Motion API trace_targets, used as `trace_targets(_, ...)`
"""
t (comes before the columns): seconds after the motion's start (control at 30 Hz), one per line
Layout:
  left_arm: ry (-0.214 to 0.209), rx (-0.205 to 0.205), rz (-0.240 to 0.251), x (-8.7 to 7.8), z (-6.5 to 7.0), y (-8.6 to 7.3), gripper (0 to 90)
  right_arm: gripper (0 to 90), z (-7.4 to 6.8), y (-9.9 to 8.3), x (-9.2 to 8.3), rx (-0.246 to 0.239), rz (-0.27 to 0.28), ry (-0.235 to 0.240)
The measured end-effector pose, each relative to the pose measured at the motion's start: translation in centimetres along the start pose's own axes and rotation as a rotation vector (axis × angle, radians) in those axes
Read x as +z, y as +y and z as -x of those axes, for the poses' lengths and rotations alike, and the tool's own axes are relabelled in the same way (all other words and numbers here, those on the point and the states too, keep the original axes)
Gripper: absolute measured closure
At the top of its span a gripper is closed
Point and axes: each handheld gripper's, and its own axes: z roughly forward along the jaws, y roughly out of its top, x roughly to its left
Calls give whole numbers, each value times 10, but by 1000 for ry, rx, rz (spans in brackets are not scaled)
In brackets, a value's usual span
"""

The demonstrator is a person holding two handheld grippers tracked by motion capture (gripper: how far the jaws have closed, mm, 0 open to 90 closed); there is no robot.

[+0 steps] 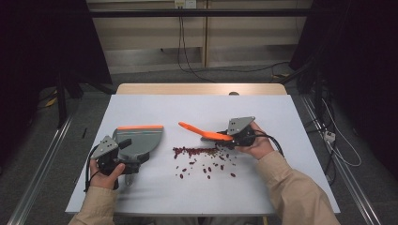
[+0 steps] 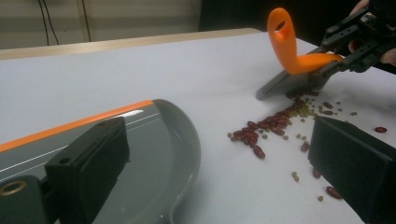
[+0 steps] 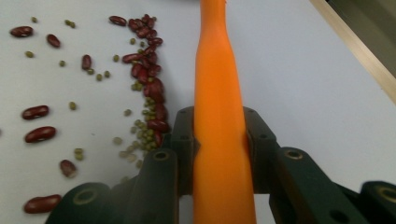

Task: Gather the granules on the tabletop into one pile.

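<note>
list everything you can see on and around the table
dustpan: one, grey with an orange front edge, on the table's left half
brush: one, orange handle, grey bristle end down at the beans
red beans: many, dark red, swept into a line and scattered mid-table
green beans: many, small, mixed among the red ones
table: one, white top, wooden far edge
cables: several, black, on the floor behind
left gripper: black, at the dustpan's near end
right gripper: black, shut on the brush handle

Below the right gripper's (image 3: pixel 219 154) jaws the brush (image 3: pixel 218 93) bristles are hidden; its orange handle tip is cut off above them, and the dustpan (image 2: pixel 154 154) runs off frame beside the left jaws
</note>
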Motion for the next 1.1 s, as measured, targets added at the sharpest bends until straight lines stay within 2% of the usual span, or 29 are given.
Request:
trace_targets(0.3, 2, 5, -3, 0, 1, 0, 51, 715, -17, 3, -5, -23, 10, 28)
trace_targets(0.43, 4, 5, -2, 0, 2, 0, 51, 716, -16, 4, -7, -6, 31, 12)
trace_targets(0.57, 4, 6, -2, 1, 1, 0, 51, 716, -11, 8, -12, 27, 77, -9)
trace_targets(0.7, 3, 6, -3, 1, 1, 0, 51, 716, -7, 15, -14, 91, 105, -22)
trace_targets(0.8, 2, 5, -2, 1, 1, 0, 51, 716, -8, 21, -14, 148, 144, 0)
trace_targets(0.87, 1, 5, -4, 1, 1, 0, 51, 716, -11, 25, -13, 169, 147, 11)
trace_targets(1.1, -1, 4, -3, 1, 1, 0, 51, 716, -28, 40, -3, 182, 152, 79)
